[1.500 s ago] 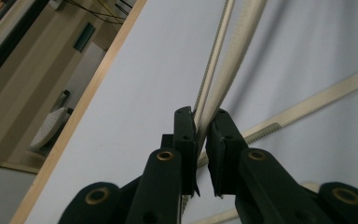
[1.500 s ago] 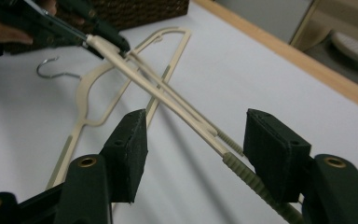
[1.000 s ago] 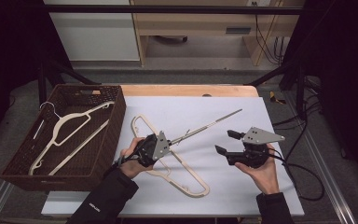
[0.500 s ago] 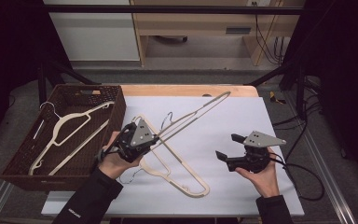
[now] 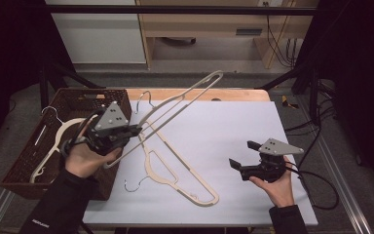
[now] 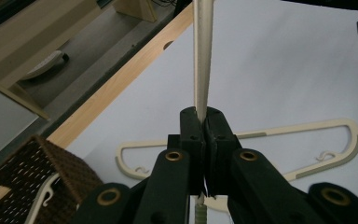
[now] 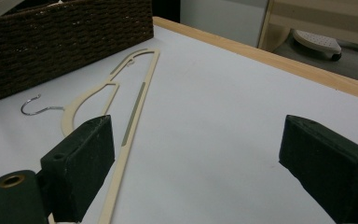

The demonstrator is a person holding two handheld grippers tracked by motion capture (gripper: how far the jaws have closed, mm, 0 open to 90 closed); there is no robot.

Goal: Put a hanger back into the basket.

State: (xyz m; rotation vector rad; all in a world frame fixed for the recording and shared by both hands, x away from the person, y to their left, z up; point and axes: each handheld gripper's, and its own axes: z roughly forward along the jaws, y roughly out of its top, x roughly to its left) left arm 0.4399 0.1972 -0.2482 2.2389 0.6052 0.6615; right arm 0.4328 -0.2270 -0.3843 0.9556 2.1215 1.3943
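Fingers of my left gripper (image 5: 135, 130) pinch the cream bar of a lifted hanger (image 5: 185, 100), tilted up over the bench (image 5: 253, 126) beside the wicker basket (image 5: 29, 165); right gripper (image 5: 241, 155) fingers spread wide, holding nothing, near a second hanger (image 5: 175, 173) lying flat. Lifted hanger looks light, stiff, thin, maybe slick, so it could swing; a hold nearer the neck seems steadier. One more hanger (image 5: 53, 141) sits in the basket

Basket (image 5: 29, 161) left of table (image 5: 253, 126); hanger (image 5: 175, 173) on table beside basket.
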